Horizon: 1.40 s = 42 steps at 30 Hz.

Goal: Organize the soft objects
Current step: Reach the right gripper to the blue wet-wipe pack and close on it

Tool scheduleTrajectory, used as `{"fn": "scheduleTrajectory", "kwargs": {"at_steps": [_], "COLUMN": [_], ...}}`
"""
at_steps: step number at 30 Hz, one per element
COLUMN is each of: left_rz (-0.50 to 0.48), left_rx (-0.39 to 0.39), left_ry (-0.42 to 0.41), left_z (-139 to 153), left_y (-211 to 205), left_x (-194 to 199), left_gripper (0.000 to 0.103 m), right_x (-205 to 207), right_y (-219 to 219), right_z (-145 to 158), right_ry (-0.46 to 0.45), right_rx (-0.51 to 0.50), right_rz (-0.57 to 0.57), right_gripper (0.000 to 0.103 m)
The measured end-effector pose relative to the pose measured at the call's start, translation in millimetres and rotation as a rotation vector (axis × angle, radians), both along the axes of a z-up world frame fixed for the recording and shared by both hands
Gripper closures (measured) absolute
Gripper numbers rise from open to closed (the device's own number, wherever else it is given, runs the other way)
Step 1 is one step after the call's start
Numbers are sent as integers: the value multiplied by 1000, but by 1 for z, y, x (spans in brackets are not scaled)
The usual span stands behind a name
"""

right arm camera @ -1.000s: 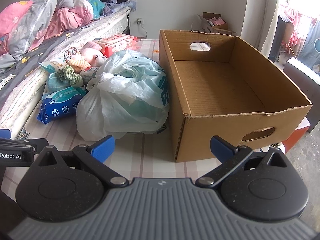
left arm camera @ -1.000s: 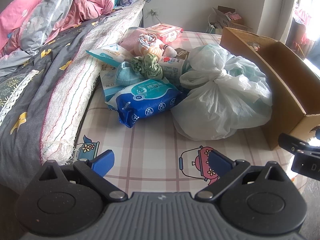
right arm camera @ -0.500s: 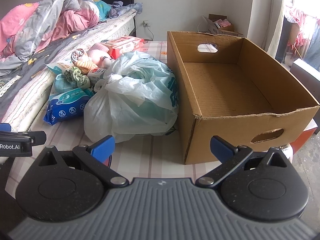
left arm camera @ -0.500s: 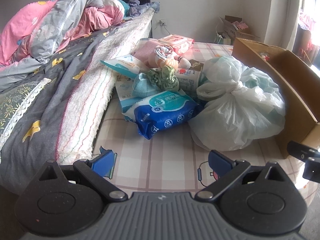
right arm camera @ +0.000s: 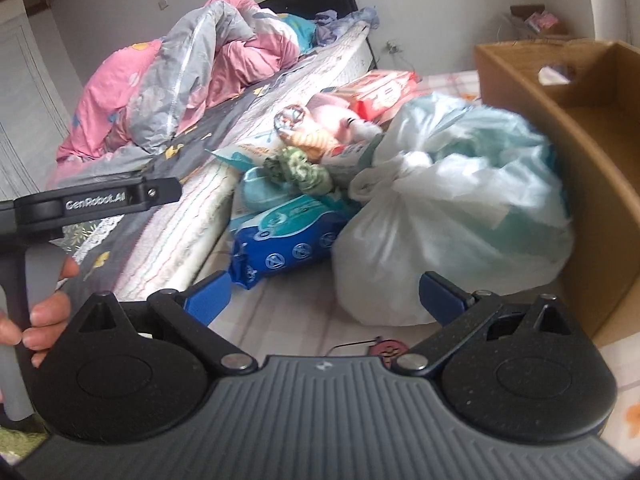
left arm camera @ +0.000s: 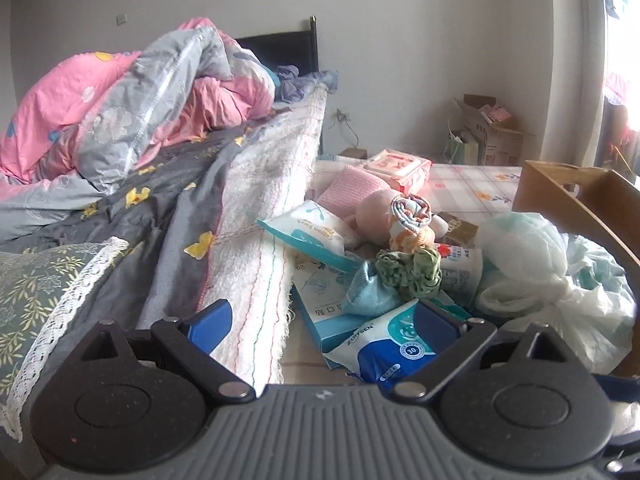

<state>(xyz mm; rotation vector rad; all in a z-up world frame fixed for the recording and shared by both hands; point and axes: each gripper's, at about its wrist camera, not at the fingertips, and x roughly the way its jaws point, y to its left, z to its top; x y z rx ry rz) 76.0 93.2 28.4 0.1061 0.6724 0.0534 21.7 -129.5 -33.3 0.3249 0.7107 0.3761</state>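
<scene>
1. Both tongs stand spread with nothing between their blue tips: the left gripper hovers low at the edge of the heap, the right gripper hangs just short of the tied plastic bag.

2. Nearest the left gripper's right fingertip lies the blue wipes pack, just ahead and partly under it; the fringed blanket edge sits ahead of the left tip. A closing pinch there could, by this reading, catch blanket fringe with the pack, or squeeze the slick wrapper so that it squirts out sideways.

3. Just beyond the pack sit a teal cloth and a green scrunchie, resting on other packets. Pulling the bottom pack would likely tumble them off.

4. Farther on lie a pink plush toy with a rolled striped cloth against it, and a red-and-white packet behind.

5. For the right gripper, the bag is bulky and limp; a grip on its belly rather than the knot may slip or tear the film.

6. Only the right view shows the cardboard box to the right of the bag with its open inside, plus the hand on the left tool's handle. Only the left view shows the flat packets under the scrunchie. The right view is blurred.
</scene>
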Motion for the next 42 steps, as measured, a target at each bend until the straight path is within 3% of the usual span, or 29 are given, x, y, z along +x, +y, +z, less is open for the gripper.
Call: {"fn": "scheduleTrajectory", "kwargs": {"at_steps": [3, 6, 8, 11, 19, 28, 35, 42], "left_rz": [-39, -64, -67, -77, -104, -186, -197, -159], "left_rx": [-27, -54, -67, -81, -121, -175, -305, -295], "left_ry": [145, 265, 315, 348, 435, 523, 520, 431], "left_z": [-15, -36, -49, -62, -75, -80, -82, -72], "left_y": [5, 6, 6, 5, 5, -1, 0, 2], "left_x": [33, 60, 74, 92, 115, 89, 47, 24], "left_gripper": [15, 32, 44, 49, 43, 37, 40, 44], "right_x": [14, 28, 39, 53, 61, 45, 31, 27], "right_y": [23, 43, 52, 62, 54, 21, -10, -25], "right_z": [-13, -26, -36, -47, -52, -55, -57, -60], "right_ry": [17, 36, 65, 100, 121, 152, 192, 213], "right_rx": [34, 30, 34, 36, 34, 72, 103, 186], "right_rz": [24, 47, 56, 70, 84, 76, 48, 0], "right_gripper": [15, 33, 48, 57, 60, 59, 59, 59]}}
